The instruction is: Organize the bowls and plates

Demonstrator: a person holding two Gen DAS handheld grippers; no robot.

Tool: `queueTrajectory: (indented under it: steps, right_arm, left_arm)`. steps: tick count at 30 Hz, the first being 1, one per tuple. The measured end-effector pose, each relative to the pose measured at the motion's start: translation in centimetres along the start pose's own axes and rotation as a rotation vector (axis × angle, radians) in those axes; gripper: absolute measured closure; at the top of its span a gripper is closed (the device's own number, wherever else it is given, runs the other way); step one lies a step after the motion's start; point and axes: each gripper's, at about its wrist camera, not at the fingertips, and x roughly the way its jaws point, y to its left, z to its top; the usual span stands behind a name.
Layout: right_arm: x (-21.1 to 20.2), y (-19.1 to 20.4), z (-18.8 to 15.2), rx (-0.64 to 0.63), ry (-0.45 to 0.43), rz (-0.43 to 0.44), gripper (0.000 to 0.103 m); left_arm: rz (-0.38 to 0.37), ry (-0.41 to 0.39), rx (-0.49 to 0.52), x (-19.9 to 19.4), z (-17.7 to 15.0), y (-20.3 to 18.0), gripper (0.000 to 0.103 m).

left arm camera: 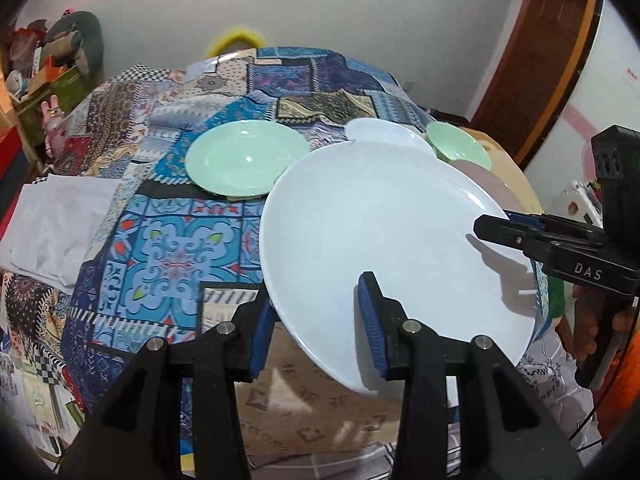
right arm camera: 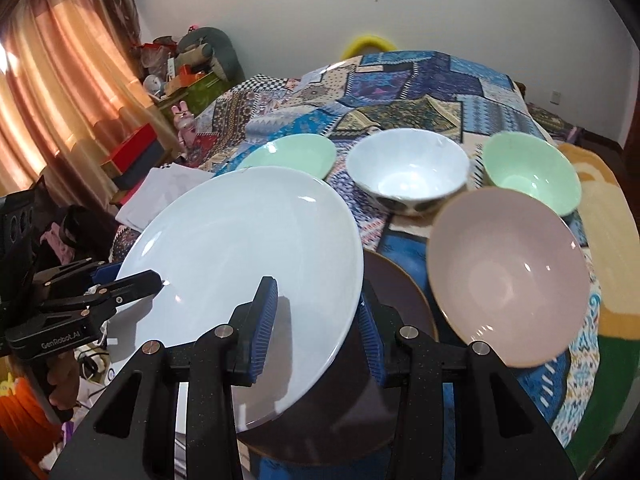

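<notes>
A large white plate hangs tilted in the air at the near edge of the table. My left gripper is shut on its near-left rim, one pad on top and one beneath. My right gripper is shut on the opposite rim the same way. Below the white plate lies a dark brown plate. Farther back stand a green plate, a white bowl, a green bowl and a pink bowl.
A patchwork cloth covers the surface. A folded white cloth lies at its left side. A hand holds the right gripper. Boxes and toys and an orange curtain stand to the left.
</notes>
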Motion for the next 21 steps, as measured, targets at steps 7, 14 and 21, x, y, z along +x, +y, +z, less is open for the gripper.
queueTrajectory:
  steps: [7,14,21]
  right_arm:
    - [-0.4,-1.8,-1.7,0.044,0.004,-0.005,0.066]
    - [0.1,-3.0,-3.0,0.084,0.028,0.002,0.066]
    - [1.0,-3.8,-4.0,0.122,0.052,0.004,0.066]
  left_arm:
    - [-0.01,0.042,0.023,1.6,-0.3,-1.4,0.063]
    - [-0.013,0.086,0.033,3.1,-0.9,-2.2,0.063]
    - [-0.012,0.128,0.034,4.7,-1.5,-2.4,0.062]
